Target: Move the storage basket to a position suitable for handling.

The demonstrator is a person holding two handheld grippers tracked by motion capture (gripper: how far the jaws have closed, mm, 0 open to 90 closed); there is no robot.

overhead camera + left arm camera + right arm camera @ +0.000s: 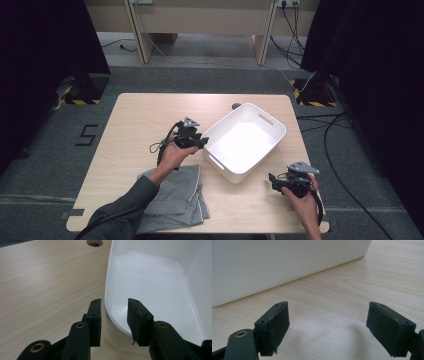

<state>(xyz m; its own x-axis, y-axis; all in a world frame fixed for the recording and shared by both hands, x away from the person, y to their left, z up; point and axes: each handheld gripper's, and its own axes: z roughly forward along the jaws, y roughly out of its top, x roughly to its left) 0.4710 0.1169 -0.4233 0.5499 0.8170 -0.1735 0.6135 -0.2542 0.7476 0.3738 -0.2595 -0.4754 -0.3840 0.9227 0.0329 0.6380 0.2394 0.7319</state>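
Observation:
A white plastic tub (245,142) stands empty on the wooden table (140,115), right of centre and turned at an angle. My left gripper (203,141) is at the tub's near-left corner. In the left gripper view it (113,315) is open, its jaws astride the tub's rim (108,302), one outside and one inside, neither pressing on it. My right gripper (273,179) hovers low over the table's front right, jaws wide open (327,325) and empty, facing the tub's outer wall (274,262). A folded grey garment (175,192) lies at the front left, under the left forearm.
A round cable hole (236,106) sits in the table just behind the tub, also seen in the left gripper view (94,242). Bare wood stretches left of the tub. Cables run over the floor to the right of the table.

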